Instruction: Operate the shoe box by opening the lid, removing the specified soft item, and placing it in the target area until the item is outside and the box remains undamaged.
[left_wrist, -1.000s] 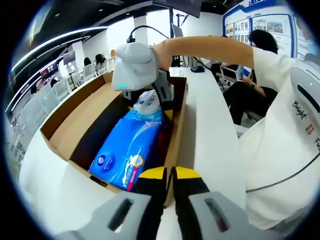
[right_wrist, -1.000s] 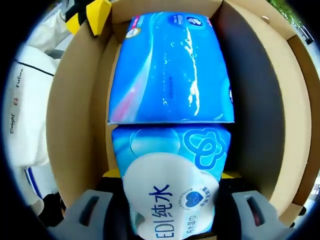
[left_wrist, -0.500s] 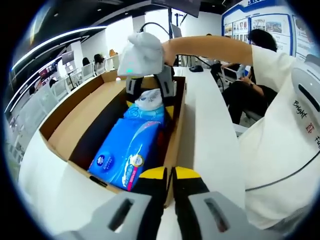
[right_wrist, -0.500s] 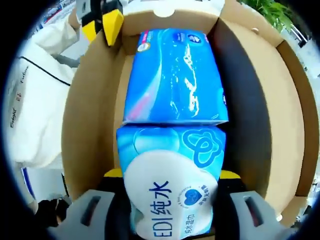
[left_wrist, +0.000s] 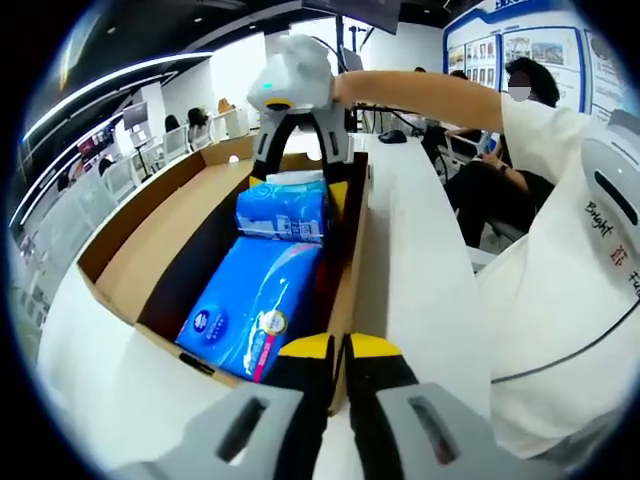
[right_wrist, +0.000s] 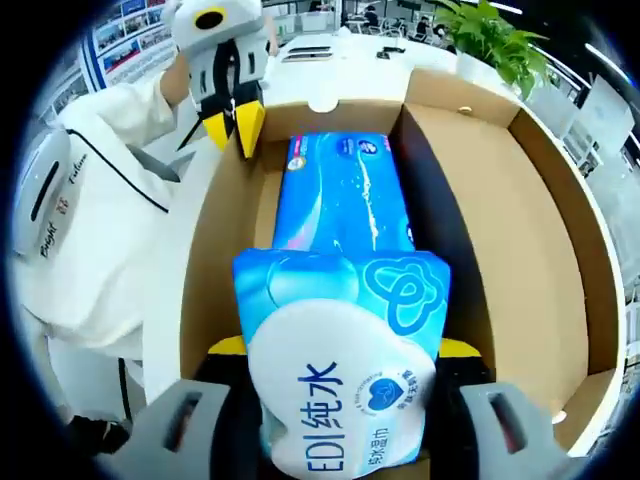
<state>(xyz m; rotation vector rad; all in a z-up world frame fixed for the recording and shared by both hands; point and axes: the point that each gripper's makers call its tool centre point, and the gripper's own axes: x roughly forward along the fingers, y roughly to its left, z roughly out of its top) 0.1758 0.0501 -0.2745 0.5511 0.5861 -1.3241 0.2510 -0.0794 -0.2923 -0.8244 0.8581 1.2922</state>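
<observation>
In the left gripper view the left gripper rises from the bottom centre with its yellow-tipped jaws pressed together on the near wall of the open cardboard shoe box; whether the wall's edge lies pinched between them cannot be made out. Beyond it, at upper centre, the right gripper comes down from a bare forearm stretched in from the right, jaws pointing into the box and clamped on a small blue-and-white pack of wet wipes, which is lifted above the box floor at its far end. A larger blue tissue pack lies flat in the box below it, toward the near end. In the right gripper view the held pack fills the lower centre between the yellow jaw tips, hiding most of both jaws; the larger pack lies lengthwise beyond, and the left gripper sits at the upper left on the box's far wall. A person's white shirt covers the right of the left gripper view.
</observation>
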